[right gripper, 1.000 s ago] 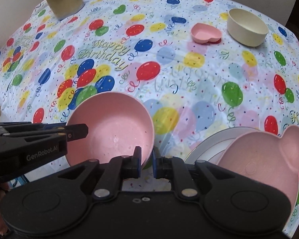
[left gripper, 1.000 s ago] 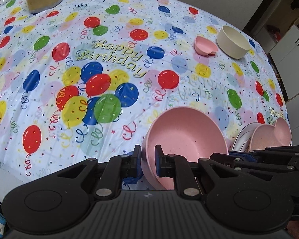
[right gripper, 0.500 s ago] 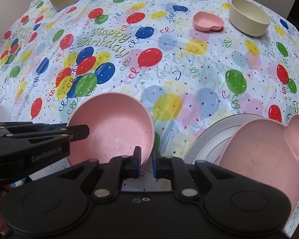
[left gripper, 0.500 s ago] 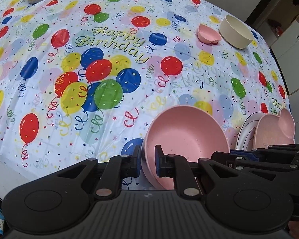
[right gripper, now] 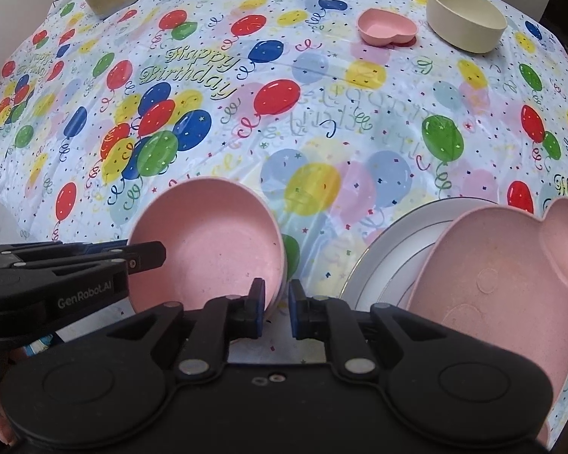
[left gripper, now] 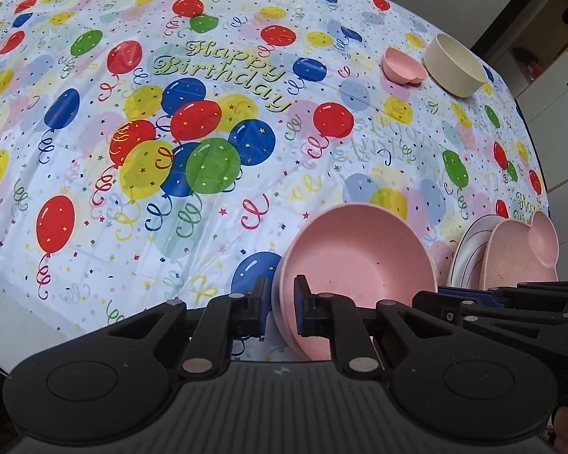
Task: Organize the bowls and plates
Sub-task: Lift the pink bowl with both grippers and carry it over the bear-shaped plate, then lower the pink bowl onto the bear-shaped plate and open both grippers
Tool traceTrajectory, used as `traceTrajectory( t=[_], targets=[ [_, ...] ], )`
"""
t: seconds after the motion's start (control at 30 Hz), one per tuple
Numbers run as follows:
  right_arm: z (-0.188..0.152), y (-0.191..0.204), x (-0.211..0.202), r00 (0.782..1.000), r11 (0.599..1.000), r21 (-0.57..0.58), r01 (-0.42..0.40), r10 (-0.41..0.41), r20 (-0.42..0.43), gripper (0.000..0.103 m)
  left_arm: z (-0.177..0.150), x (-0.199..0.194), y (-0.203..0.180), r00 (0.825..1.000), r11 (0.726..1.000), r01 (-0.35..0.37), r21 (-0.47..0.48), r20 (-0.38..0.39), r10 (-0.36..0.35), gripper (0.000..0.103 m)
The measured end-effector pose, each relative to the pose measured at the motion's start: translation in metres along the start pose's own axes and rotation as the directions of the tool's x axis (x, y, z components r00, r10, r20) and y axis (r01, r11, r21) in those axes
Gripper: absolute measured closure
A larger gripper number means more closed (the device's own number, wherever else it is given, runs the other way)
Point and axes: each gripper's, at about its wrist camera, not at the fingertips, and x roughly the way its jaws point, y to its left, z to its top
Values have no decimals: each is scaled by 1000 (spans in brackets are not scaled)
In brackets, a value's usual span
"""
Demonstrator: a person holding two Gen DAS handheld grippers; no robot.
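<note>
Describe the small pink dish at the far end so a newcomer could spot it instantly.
On the balloon-print tablecloth, look to the far right edge, where a cream bowl stands. The small pink dish sits just left of it: shallow, heart-shaped, far smaller than the round pink bowl nearby.

The wide middle of the tablecloth [left gripper: 216, 121] was left bare; the far corner was occupied by a cream bowl [left gripper: 456, 65] and small pink dish [left gripper: 401, 68].

Balloon-print birthday tablecloth [left gripper: 216, 121], white cabinets [left gripper: 560, 113] beyond, pale wall [right gripper: 15, 7].
</note>
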Motion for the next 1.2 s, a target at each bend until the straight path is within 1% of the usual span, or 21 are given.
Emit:
traceTrajectory(
  t=[0.2,0.4,0.7,0.83,0.93,0.97,1.03,1.07,1.1,1.2],
  targets=[
    [-2,-4,-13,1000,1000,0,-12,12,19,92,-3,-14,4,999,1000,5,-18,36,-4,90],
    [-5,-9,-27,998,1000,-15,-17,18,58,92,-4,-30,0,996,1000,15,-14,86,-13,89],
    [-10,-18,-50,992,999,-24,-24,27,121,92,-5,-47,-24,991,999,25,30,134,-29,89],
    [-13,-27,-66,986,999,-37,-23,29,166,92,-7,-54,-41,987,998,34,61,156,-43,88],
    [-17,-37,-82,977,999,-41,-24,32,209,91,-8,-60,-57,982,995,43,86,177,-58,79],
    [-18,-42,-87,975,999,-38,-24,32,222,91,-9,-62,-62,981,994,48,94,184,-65,74],
    [-20,-52,-96,969,999,-34,-28,36,245,91,-9,-65,-73,977,992,58,110,198,-78,60],
    [-22,-59,-101,966,999,-32,-29,36,257,91,-10,-67,-78,975,992,57,115,208,-80,45],
    [-23,-63,-104,964,999,-30,-26,33,264,91,-10,-69,-84,972,991,55,120,220,-81,38],
    [-26,-77,-113,958,1000,-28,-13,21,286,90,-8,-70,-99,969,989,62,134,229,-92,37]
  ],
)
